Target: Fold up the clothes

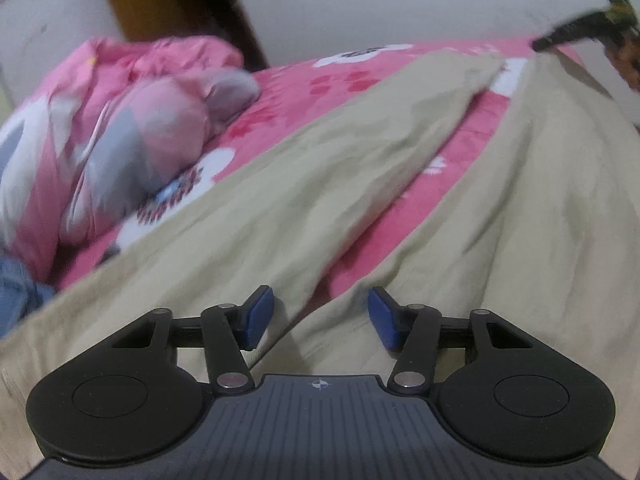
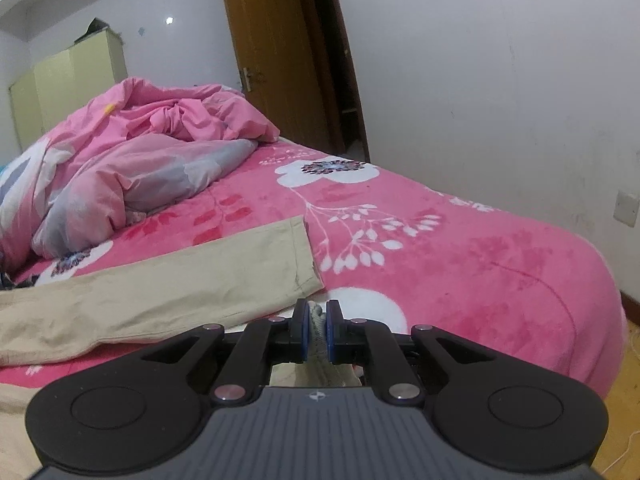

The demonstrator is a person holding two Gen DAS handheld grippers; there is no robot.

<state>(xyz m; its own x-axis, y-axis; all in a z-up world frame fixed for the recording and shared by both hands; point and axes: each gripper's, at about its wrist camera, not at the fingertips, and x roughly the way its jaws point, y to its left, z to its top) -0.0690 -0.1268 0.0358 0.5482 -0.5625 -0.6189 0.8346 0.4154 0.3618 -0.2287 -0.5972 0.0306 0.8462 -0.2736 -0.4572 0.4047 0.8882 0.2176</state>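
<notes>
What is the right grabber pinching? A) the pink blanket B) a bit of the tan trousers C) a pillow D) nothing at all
B: in the right wrist view, the right gripper has its blue pads closed on a bunched bit of pale cloth from the tan trousers, which lie spread on the pink bedspread.

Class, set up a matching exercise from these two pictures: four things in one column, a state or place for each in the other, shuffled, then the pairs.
1. left claw
2. right claw
3. beige trousers
4. pink duvet

a. bunched at the far end of the bed
b. open, nothing between the pads
c. spread flat on the pink blanket
d. shut on beige fabric

Pairs: 1-b, 2-d, 3-c, 4-a
</notes>
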